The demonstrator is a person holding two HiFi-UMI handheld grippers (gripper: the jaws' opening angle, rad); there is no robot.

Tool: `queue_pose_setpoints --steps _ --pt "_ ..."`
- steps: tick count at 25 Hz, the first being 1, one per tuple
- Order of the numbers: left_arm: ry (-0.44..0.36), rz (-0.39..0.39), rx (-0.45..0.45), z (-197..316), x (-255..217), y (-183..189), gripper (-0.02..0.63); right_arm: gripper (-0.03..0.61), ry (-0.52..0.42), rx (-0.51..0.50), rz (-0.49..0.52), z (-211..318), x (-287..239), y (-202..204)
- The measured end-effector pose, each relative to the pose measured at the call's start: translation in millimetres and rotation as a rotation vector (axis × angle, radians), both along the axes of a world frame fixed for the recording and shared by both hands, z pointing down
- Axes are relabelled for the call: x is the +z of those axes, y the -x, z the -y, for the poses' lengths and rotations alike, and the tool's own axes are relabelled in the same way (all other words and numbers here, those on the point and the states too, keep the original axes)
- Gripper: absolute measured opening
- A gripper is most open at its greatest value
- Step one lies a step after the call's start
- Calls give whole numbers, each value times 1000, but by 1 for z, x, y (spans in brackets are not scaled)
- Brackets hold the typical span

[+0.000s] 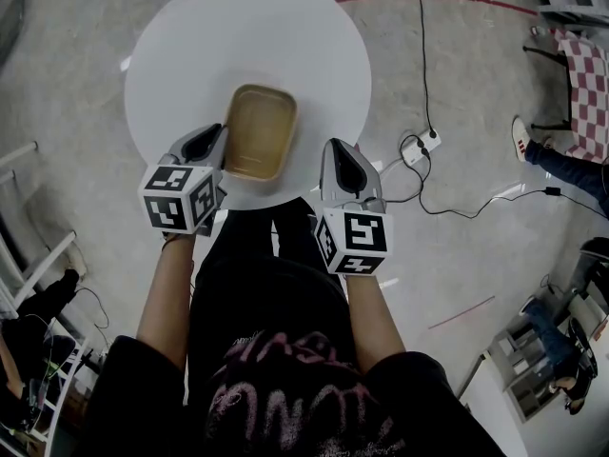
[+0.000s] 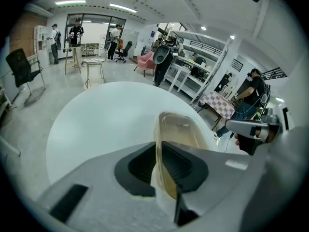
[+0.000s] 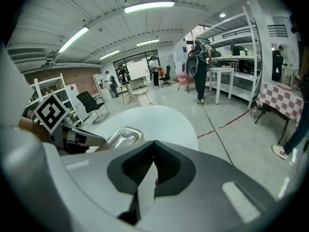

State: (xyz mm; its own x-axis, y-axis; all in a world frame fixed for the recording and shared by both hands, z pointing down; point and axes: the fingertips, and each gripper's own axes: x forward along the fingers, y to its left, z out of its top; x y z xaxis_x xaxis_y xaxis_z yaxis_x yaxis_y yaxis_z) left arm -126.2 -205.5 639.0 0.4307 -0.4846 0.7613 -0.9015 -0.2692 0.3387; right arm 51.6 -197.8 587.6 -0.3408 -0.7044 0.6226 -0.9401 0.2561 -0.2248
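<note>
A clear tan rectangular tub (image 1: 259, 131) stands empty on the round white table (image 1: 190, 46), close to its near edge. My left gripper (image 1: 219, 146) is shut on the tub's near-left rim. In the left gripper view the thin wall of the tub (image 2: 181, 129) runs between the closed jaws of the left gripper (image 2: 158, 151). My right gripper (image 1: 341, 152) hovers just right of the tub over the table's edge. It is shut with nothing in it and is not touching the tub. The right gripper view shows the right gripper (image 3: 154, 151) closed, with the tub (image 3: 120, 137) to its left.
A power strip (image 1: 419, 146) and black cables lie on the floor right of the table. A checkered-cloth table (image 1: 590, 74) and a seated person's shoe (image 1: 521, 136) are at far right. White shelving (image 1: 29, 246) stands at the left. A black chair (image 2: 21, 66) and distant people are beyond.
</note>
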Motion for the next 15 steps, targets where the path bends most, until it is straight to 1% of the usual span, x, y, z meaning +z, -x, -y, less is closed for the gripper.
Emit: queue_pose_setpoints --steps 4,6,15 --pt "-5 1 -5 2 -1 -1 30 6 -2 4 -1 1 -1 -3" --pt "-12 2 -9 1 -2 0 15 6 -3 5 -1 -1 -1 -3" --pt "-18 -7 -4 1 -3 -5 15 6 -5 10 0 -2 0 -7"
